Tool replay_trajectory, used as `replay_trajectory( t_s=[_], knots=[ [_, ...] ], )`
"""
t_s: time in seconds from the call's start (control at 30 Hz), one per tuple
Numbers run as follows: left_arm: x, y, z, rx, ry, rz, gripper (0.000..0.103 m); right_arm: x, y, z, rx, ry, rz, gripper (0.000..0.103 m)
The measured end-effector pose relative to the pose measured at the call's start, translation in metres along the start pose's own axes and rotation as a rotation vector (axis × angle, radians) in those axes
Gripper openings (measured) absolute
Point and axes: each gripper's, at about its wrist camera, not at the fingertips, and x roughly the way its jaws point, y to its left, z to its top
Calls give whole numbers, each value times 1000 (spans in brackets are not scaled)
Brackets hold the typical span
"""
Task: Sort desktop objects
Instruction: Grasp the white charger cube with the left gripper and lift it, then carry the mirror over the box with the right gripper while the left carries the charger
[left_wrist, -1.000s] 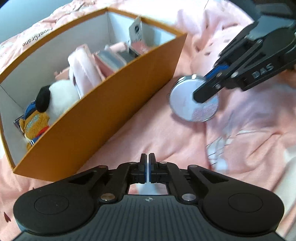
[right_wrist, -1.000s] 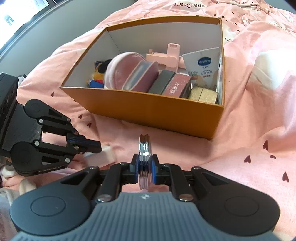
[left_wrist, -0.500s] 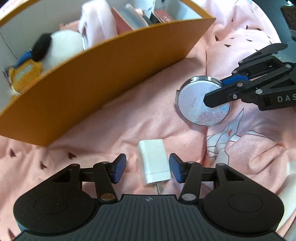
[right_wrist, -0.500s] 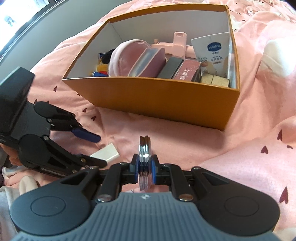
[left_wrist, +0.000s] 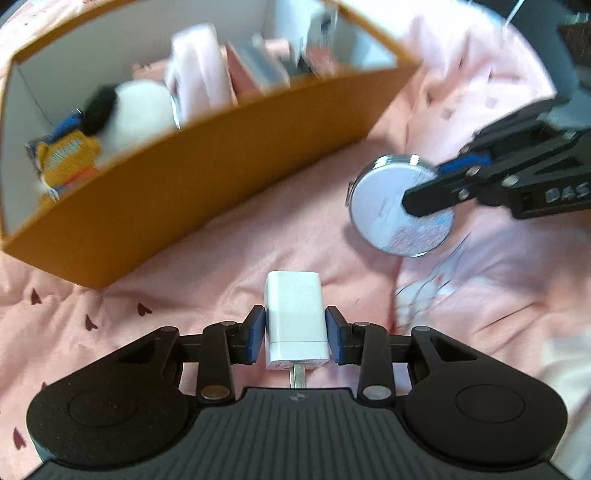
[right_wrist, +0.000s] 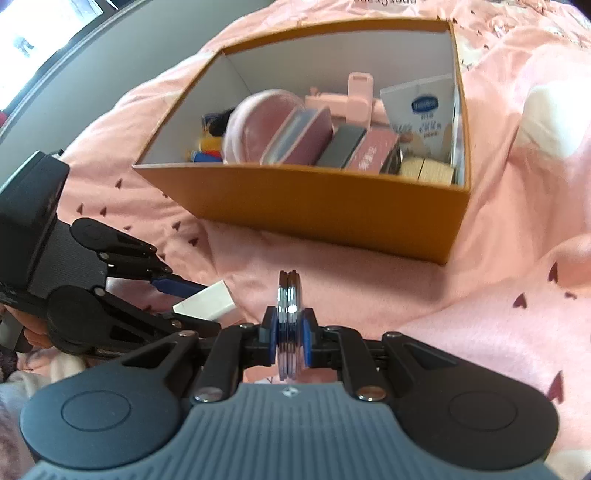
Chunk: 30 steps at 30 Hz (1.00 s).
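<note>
Left hand-held gripper (left_wrist: 295, 332) is closing on the white charger (left_wrist: 296, 317) at six o'clock; right hand-held gripper (right_wrist: 290, 332) is clamped on the round compact mirror (right_wrist: 289, 317) — orange box (right_wrist: 332, 206) at twelve.

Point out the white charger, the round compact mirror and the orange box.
white charger (left_wrist: 295, 314), left wrist view, on its flat top face.
round compact mirror (left_wrist: 388, 214), left wrist view, on its lid, clear of the finger.
orange box (right_wrist: 332, 210), right wrist view, on its near outer wall.
</note>
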Motion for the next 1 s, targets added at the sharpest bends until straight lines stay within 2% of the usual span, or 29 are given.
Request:
replay_trajectory(
  t_s=[0.33, 0.47, 0.63, 0.77, 1.0],
  knots=[
    [-86, 7, 31, -59, -227, -53, 40, -62, 11, 47, -88, -143, 8, 14],
    [-95, 7, 60, -56, -301, -10, 40, -78, 15, 76, -165, -195, -36, 14],
    [-105, 23, 91, -78, -362, 38, 40, -78, 14, 120, -236, -225, -96, 14],
    [-105, 37, 110, -95, -379, 90, 40, -54, 9, 154, -293, -179, -134, 14],
    [-69, 59, 141, -133, -324, 97, 40, 18, -7, 188, -344, 42, -203, 14]
  ],
)
